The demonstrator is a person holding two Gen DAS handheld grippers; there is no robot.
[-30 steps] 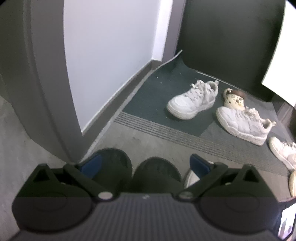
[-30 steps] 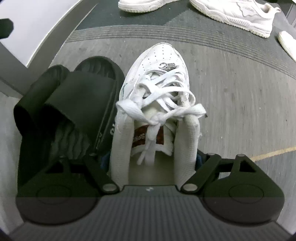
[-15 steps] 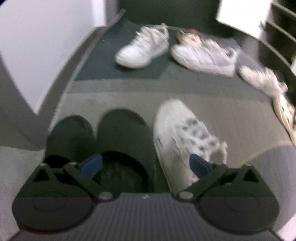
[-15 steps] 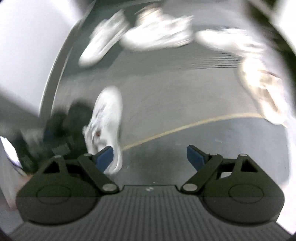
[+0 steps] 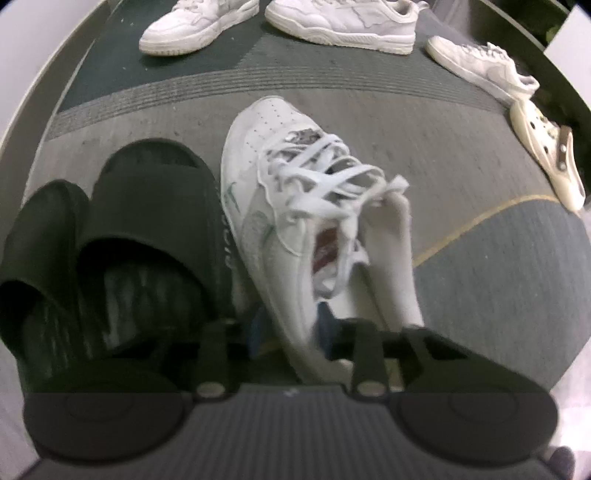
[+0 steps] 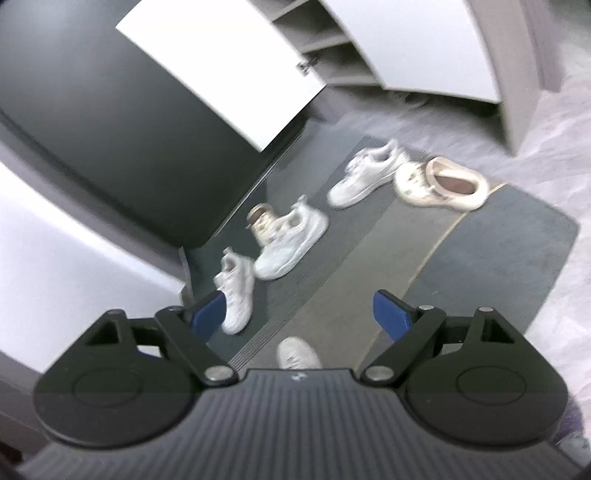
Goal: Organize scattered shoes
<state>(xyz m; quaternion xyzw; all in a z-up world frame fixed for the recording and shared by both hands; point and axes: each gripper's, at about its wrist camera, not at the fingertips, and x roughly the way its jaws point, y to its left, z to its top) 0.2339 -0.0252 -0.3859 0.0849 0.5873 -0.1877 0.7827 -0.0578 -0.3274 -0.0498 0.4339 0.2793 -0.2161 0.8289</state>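
In the left wrist view a white laced sneaker (image 5: 295, 192) stands on the grey mat, toe pointing away, right beside a pair of black slides (image 5: 147, 221). My left gripper (image 5: 290, 328) is shut on the sneaker's left heel wall, with blue pads on either side of it. My right gripper (image 6: 300, 314) is open and raised above the floor, holding nothing. Only the toe of that sneaker (image 6: 297, 356) shows below it. Farther off lie several scattered white sneakers (image 6: 291, 243) and a cream clog (image 6: 439, 181).
More white sneakers (image 5: 340, 22) and a cream clog (image 5: 546, 155) lie across the dark doormat (image 5: 110, 66) ahead. A dark door (image 6: 110, 110) and an open shoe cabinet (image 6: 321, 37) with shelves stand behind them. A white wall runs along the left.
The right gripper let go of the white sneaker, opened and swung up and away. The left gripper moved in from beside the slides and closed on the sneaker's heel wall.
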